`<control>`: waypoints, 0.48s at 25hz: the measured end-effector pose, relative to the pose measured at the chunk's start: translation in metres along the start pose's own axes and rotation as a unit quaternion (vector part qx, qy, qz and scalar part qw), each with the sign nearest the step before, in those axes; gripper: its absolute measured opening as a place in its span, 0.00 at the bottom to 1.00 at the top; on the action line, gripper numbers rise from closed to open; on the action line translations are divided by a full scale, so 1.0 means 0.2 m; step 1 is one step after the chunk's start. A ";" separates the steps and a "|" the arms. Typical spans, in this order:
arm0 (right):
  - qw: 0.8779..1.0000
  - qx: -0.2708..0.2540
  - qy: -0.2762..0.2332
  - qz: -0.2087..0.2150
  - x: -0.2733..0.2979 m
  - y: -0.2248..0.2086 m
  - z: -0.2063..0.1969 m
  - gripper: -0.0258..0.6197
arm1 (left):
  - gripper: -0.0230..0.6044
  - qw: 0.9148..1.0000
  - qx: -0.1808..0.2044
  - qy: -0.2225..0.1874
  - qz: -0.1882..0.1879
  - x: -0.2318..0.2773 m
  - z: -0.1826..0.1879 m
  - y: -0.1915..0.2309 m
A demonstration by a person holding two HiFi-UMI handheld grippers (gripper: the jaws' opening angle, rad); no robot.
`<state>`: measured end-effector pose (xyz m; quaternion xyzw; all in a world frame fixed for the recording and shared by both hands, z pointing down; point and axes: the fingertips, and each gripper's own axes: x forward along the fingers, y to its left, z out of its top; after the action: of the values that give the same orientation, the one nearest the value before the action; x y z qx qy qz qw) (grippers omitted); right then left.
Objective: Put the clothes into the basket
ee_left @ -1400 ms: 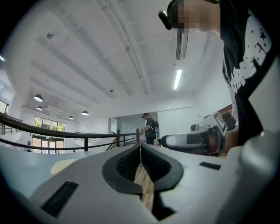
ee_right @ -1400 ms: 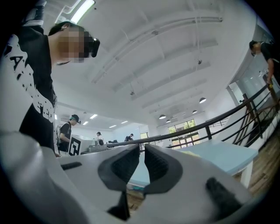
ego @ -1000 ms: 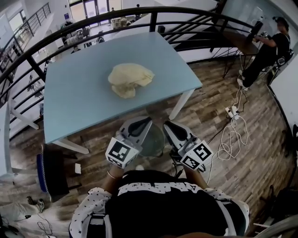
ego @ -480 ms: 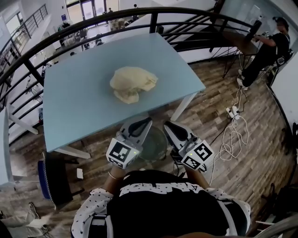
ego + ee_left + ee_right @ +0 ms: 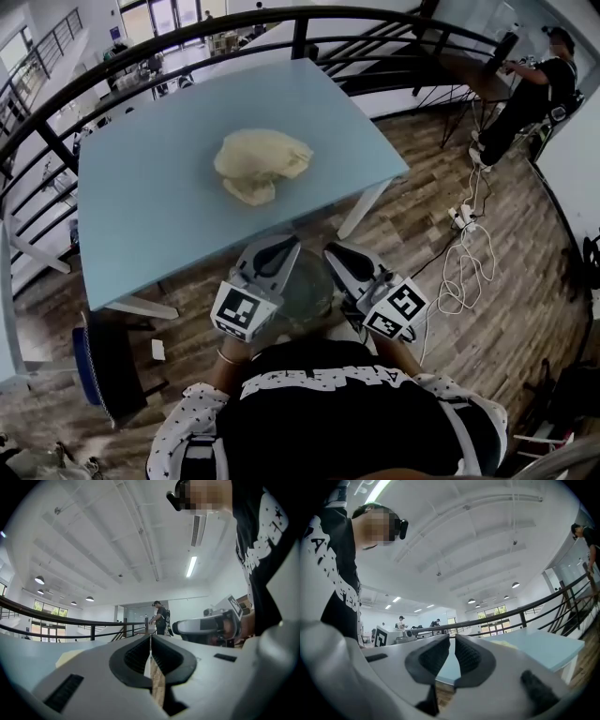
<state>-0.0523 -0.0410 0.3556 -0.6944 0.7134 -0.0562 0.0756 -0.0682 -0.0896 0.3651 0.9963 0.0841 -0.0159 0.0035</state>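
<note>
Table (image 5: 141,206) front: faint basket (image 5: 307,287) partly behind left gripper (image 5: 286,243).

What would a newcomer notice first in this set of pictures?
A crumpled cream garment lies alone in the middle of the pale blue table. Nearer the wearer, the left gripper and right gripper sit side by side off its near edge, both shut and empty.
</note>
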 end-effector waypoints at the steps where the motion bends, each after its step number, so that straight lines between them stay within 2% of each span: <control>1: 1.000 0.000 0.000 0.004 0.00 0.00 0.00 0.09 | 0.07 1.000 -0.001 0.001 0.004 0.00 -0.01 0.00; 12: 0.997 0.014 0.002 0.072 0.08 -0.10 0.02 0.09 | 0.07 0.997 0.004 0.018 0.072 0.03 -0.03 0.07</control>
<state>-0.0329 -0.0571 0.3558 -0.6401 0.7608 -0.0615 0.0877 -0.0607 -0.1018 0.3711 0.9999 0.0121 0.0019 -0.0008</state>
